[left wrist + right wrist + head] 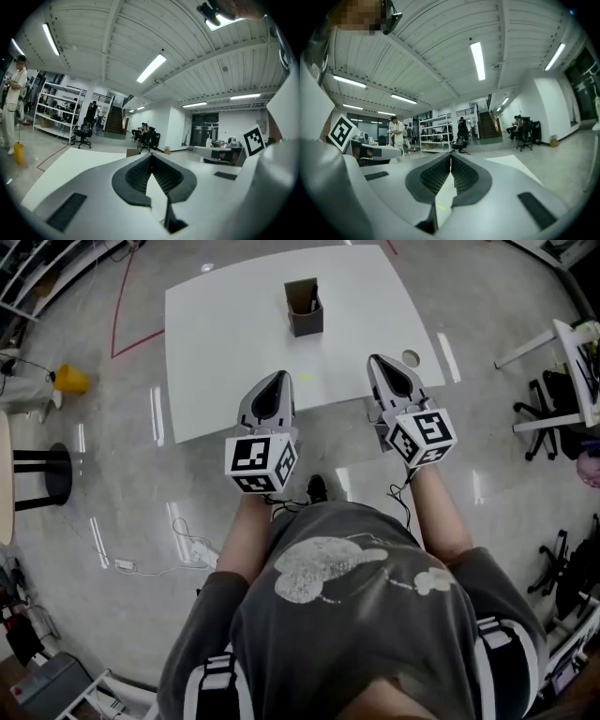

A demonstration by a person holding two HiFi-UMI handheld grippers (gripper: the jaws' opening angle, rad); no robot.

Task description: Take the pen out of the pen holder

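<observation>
Pen holder, a dark square open-topped box point(304, 307), stands untouched far across the white table point(216, 343); no pen can be made out inside; left gripper point(280, 377) and right gripper point(375, 361), both clenched on nothing, hover well short; the whole task remains.

A dark, square pen holder point(305, 307) stands upright, open top showing, on the far half of a white table point(216, 343), well clear of its edges. Whether a pen sits inside cannot be made out.
</observation>
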